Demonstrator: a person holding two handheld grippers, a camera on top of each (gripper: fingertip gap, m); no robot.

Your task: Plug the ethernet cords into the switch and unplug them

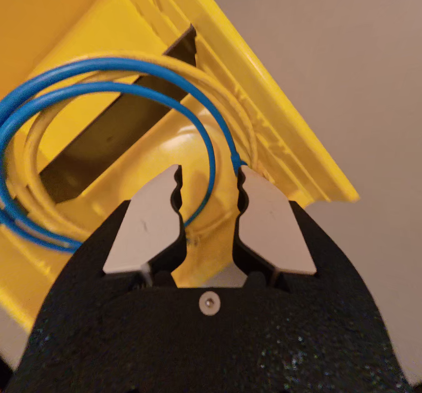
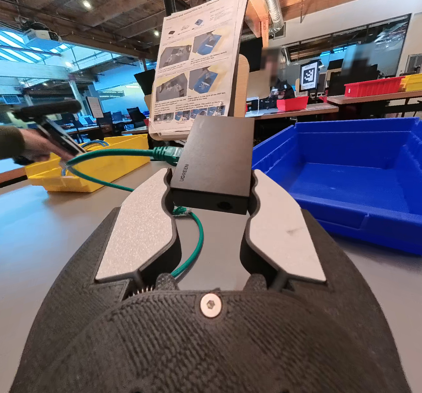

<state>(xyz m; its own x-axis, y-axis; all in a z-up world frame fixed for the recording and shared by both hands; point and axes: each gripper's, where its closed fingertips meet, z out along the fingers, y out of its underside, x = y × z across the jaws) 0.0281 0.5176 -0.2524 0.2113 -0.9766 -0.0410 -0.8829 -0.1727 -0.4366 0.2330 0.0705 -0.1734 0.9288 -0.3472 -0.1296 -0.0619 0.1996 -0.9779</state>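
Observation:
My right gripper (image 2: pixel 211 172) is shut on the black switch (image 2: pixel 217 160) and holds it tilted above the table. A green ethernet cord (image 2: pixel 114 152) is plugged into the switch's left side. It loops out to the left and back, and its other plug (image 2: pixel 181 210) lies loose under the switch. My left gripper (image 1: pixel 210 171) is open over a yellow bin (image 1: pixel 262 84). The bin holds a coiled blue cord (image 1: pixel 109 64) and a coiled yellow cord (image 1: pixel 219 84). A strand of the blue cord runs between the fingers. The left gripper also shows in the right wrist view (image 2: pixel 57 135), held by a hand.
A blue bin (image 2: pixel 342 176) stands empty to the right of the switch. An instruction sheet on a stand (image 2: pixel 196 62) is behind it. The yellow bin (image 2: pixel 91 176) sits at the left on the grey table (image 2: pixel 45 222). A dark divider (image 1: pixel 114 130) crosses the yellow bin.

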